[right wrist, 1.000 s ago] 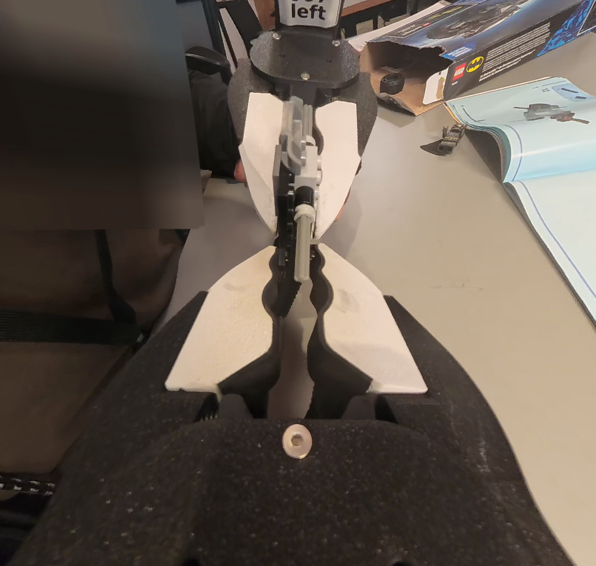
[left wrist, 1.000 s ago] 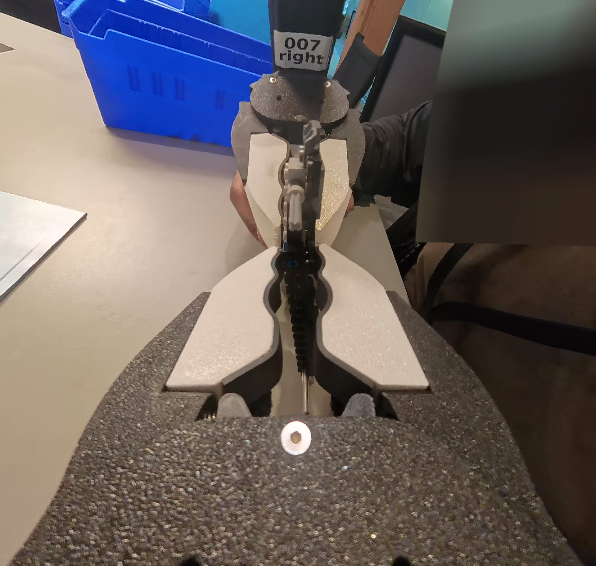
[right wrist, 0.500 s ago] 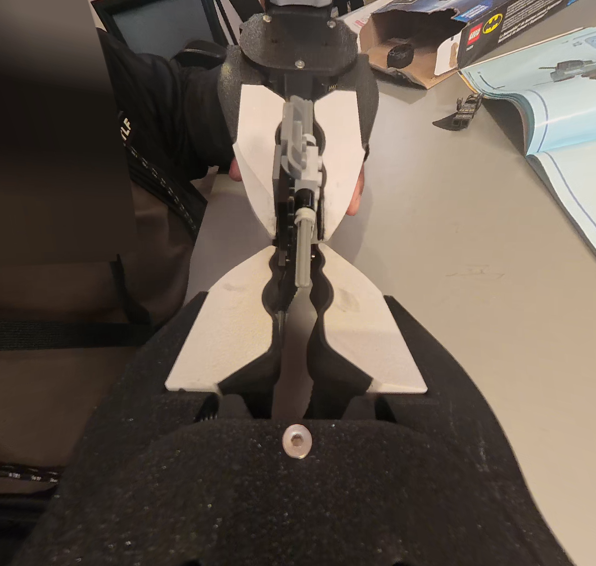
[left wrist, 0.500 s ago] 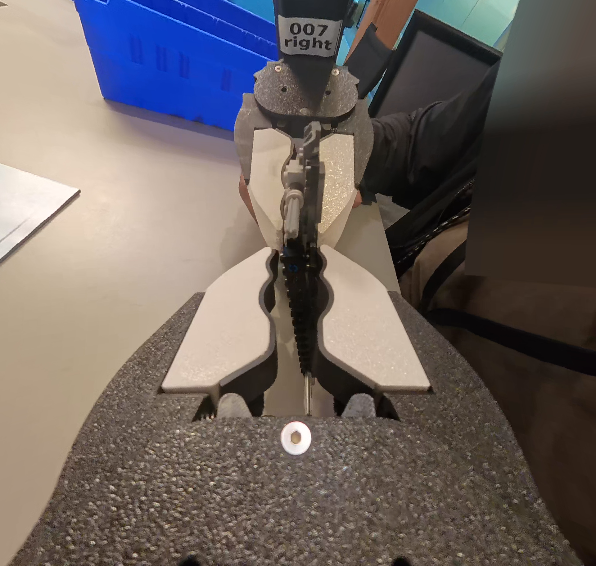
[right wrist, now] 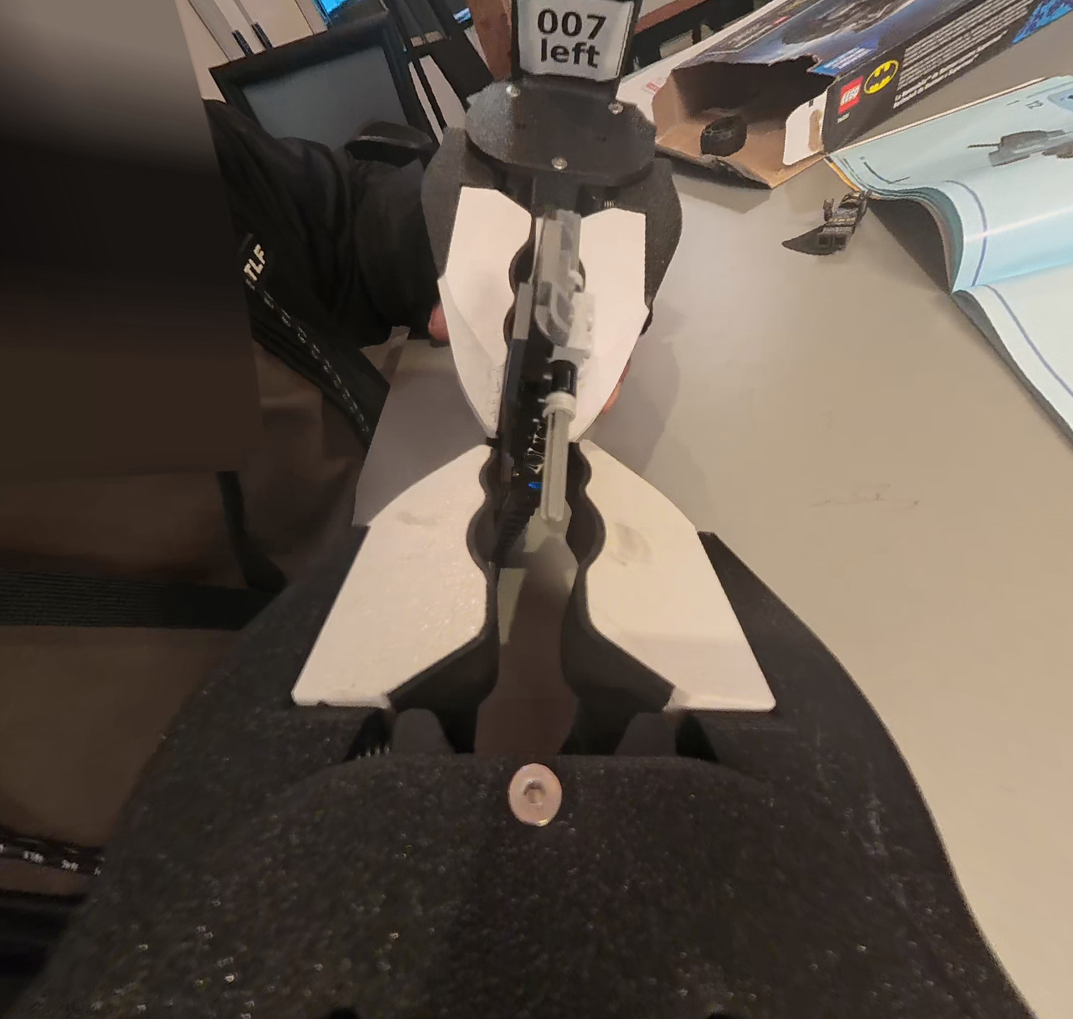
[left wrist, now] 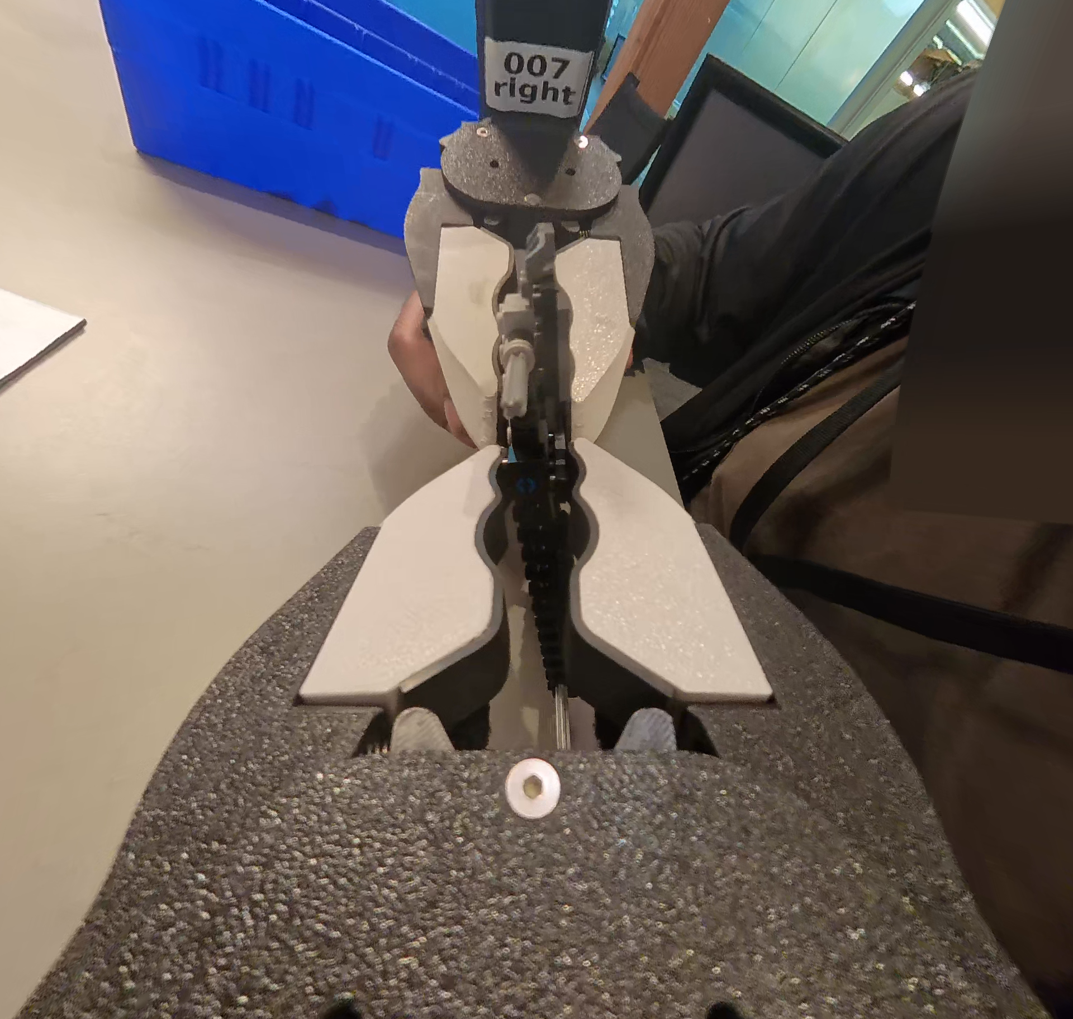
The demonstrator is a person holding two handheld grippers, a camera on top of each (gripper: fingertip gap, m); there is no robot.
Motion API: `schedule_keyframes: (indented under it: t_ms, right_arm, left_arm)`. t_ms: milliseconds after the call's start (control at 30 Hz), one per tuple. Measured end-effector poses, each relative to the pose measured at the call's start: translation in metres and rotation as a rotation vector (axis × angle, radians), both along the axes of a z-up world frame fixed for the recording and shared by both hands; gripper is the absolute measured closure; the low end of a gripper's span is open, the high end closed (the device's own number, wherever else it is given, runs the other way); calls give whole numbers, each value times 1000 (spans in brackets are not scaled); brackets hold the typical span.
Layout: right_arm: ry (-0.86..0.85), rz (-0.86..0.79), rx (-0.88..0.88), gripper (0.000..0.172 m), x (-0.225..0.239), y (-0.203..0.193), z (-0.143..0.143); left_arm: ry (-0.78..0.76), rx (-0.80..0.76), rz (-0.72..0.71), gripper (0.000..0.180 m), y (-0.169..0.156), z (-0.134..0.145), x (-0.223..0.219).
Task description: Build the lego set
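Above table [left wrist: 174, 469], brick assembly [left wrist: 537, 451] between both jaws

A white label [left wrist: 533, 81] is noted on the right gripper [left wrist: 522, 434], and a second white label [right wrist: 572, 38] on the left gripper [right wrist: 537, 434]. Logos and print are borne by a dark box [right wrist: 929, 51]. Lettering on a sleeve [right wrist: 254, 262] appears partly cut off. The wording is withheld.

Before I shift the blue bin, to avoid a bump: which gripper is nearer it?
Right. The right gripper sits close in front of the blue bin; the left gripper faces it from farther back.
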State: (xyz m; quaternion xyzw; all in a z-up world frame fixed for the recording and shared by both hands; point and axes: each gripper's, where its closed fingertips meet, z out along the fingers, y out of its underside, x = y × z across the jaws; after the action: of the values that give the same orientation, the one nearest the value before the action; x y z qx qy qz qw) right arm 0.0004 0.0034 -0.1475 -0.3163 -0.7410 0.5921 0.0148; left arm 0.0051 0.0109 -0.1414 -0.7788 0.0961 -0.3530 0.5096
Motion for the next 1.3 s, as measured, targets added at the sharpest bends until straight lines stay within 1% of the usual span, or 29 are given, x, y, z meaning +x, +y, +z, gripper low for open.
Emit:
schedule_keyframes:
  t_ms: [67, 200, 367, 500, 600, 700, 767, 833, 967, 1033, 1067, 1167, 1300]
  right_arm:
    - [3, -2, 15, 153, -1, 0, -2]
    - [-60, 9, -38, 154, -2, 0, -2]
    - [-105, 9, -53, 154, -2, -1, -4]
    - [-81, -44, -33, 153, -8, 3, -6]
    - [18, -87, 89, 143, -14, 16, -15]
    - [213, -157, 214, 144, -22, 35, -13]
    - [403, -227, 316, 144, -29, 48, -4]
    - [637, -307, 468, 148, -35, 61, 6]
    - [1103, -323, 821, 152, -33, 65, 18]
    - [1294, -313, 970, 152, -32, 60, 20]
    - [1381, -319, 1028, 149, -33, 57, 23]
    - [1571, -334, 1125, 141, -30, 46, 31]
    - [1677, -275, 1182, 139, -29, 31, 24]
  left_arm:
    - [2, -18, 4, 164, 0, -2, -1]
    - [-7, -54, 19, 163, 0, -2, -3]
    - [-34, -72, 19, 163, -1, -3, -4]
    - [-129, -103, 46, 163, 3, -6, -9]
    - [-254, -119, 111, 163, 6, -5, -26]
    - [-372, -109, 148, 163, 7, 0, -41]
    - [-427, -87, 145, 163, 8, 4, -44]
    - [-471, -87, 135, 164, 8, 6, -43]
    - [-570, -90, 126, 164, 8, 9, -44]
    - [-614, -106, 106, 163, 8, 9, -41]
    - [-626, -111, 95, 163, 7, 9, -39]
    - [-641, -123, 91, 163, 8, 9, -35]
    - [-669, -146, 67, 163, 8, 8, -30]
